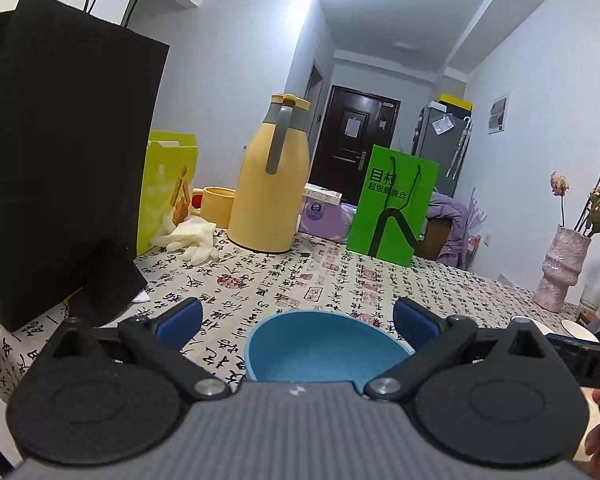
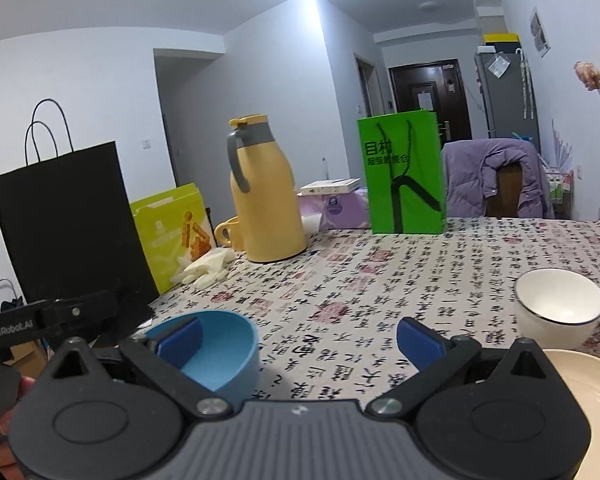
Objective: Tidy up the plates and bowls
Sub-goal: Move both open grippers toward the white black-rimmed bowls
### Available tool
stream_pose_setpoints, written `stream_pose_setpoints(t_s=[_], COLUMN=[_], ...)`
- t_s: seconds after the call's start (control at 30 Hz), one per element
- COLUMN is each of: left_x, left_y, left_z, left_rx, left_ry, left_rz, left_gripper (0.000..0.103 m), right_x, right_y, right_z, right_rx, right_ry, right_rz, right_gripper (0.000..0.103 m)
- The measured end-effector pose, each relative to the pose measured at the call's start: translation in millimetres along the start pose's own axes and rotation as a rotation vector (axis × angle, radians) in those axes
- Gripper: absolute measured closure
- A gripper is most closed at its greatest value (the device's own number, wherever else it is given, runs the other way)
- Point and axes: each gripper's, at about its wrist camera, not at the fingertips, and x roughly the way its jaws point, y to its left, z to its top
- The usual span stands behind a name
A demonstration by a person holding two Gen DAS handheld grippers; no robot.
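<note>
1. The blue bowl (image 1: 328,346) stands upright on the table (image 1: 300,276), just in front of the left claw (image 1: 298,318) and between its two blue fingers, but the pads do not touch it. It looks like plastic or melamine: probably light, stiff and not very fragile, with a smooth wall that may slip.
2. I judge the best hold is on the rim, one finger inside and one outside, because the body looks too wide for the claw to span securely.
3. The left claw is fully open and holds nothing.
4. In the right wrist view the same blue bowl (image 2: 216,348) is at the left of the right claw (image 2: 300,340), partly behind its left finger. Nothing is between the fingers there, only tablecloth; the right claw is also wide open and empty.
5. The white bowl (image 2: 558,304), with a thin dark line at the rim, stands ahead and to the right of the right claw. It seems to be ceramic, so heavier, hard, glossy and breakable; it should be taken at the rim and set down gently.
6. The cream plate (image 2: 588,392) lies close at the right of the right claw, only partly in view. It is flat and low, so the raised edge seems the only place to take it.
7. Farther ahead of both claws stand the yellow thermos jug (image 1: 270,184), the green paper bag (image 1: 392,208) and, to the left, the black paper bag (image 1: 60,168). They are well apart from the dishes.
</note>
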Motion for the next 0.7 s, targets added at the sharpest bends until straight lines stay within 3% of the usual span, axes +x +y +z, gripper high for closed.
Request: stream_pose_setpoints(t_s=[0.7], left_x=[3], left_y=[-42], left_z=[-6], left_rx=[0.071], left_ry=[0.015], left_rz=[-0.039], left_gripper=[0.000], right_x=[-48], right_y=[-58], right_z=[-8], right_rx=[0.012], right_ry=[-0.050], right_rz=[-0.097], right_gripper=[0.000])
